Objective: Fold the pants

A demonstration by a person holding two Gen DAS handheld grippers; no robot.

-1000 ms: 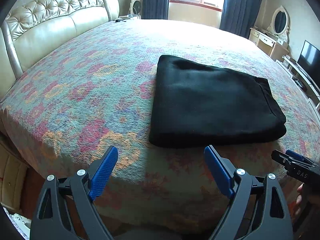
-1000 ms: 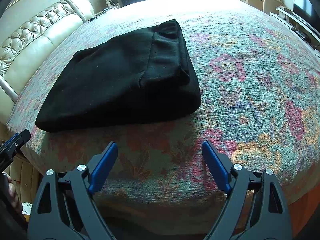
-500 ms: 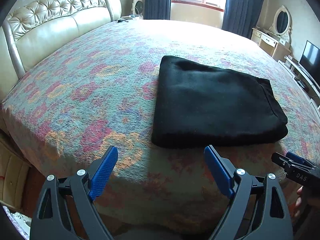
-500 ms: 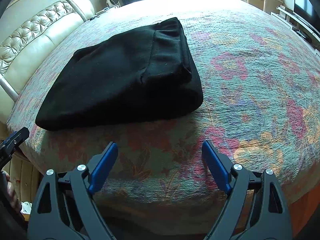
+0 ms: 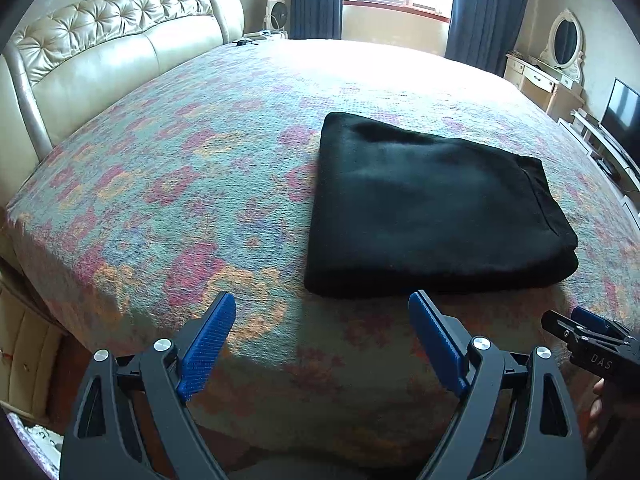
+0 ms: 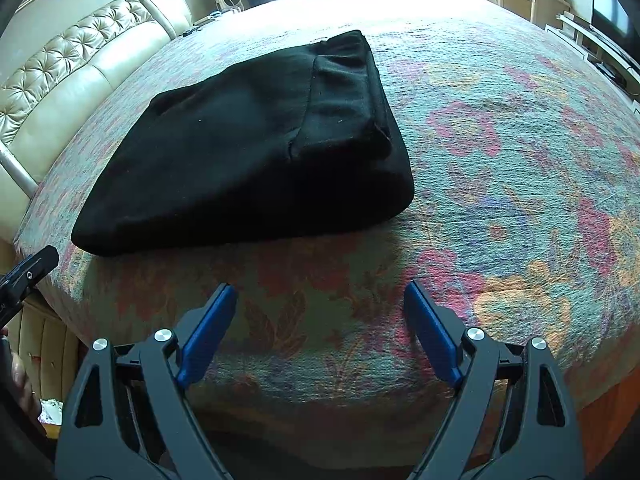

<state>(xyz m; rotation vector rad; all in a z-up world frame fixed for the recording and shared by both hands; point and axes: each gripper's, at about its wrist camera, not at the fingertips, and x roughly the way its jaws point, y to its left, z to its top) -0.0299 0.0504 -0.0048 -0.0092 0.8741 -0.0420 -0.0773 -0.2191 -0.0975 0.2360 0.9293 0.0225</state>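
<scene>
Pants of thick black fabric [image 5: 432, 208] lie folded into a compact, layered rectangle on the bed, right of centre in the left wrist view and upper left of centre in the right wrist view [image 6: 256, 152]. The stacked edges face the lower right of the left view, and the right view shows a seamed panel lying on top toward the far end. Nothing pins the bundle down; it keeps its shape by its own weight, which suggests the folding is finished or nearly so.

Beneath it spreads the floral woven bedspread in pink, orange and teal [image 5: 168, 200], flat enough to carry a fold without creasing it. The bundle sits near the front edge of the bed, probably so both tools could reach it from where the person stands.

Below the pants in each frame, off the mattress edge, hang the two tools. The left gripper [image 5: 322, 340] has its blue-padded jaws spread wide with nothing between them; the right gripper [image 6: 320, 330] is likewise spread and empty. Both are clear of the cloth, a posture that fits letting go rather than preparing another fold.

Behind the bed, the cream tufted leather headboard [image 5: 120, 44] fills the upper left of the frame.
</scene>
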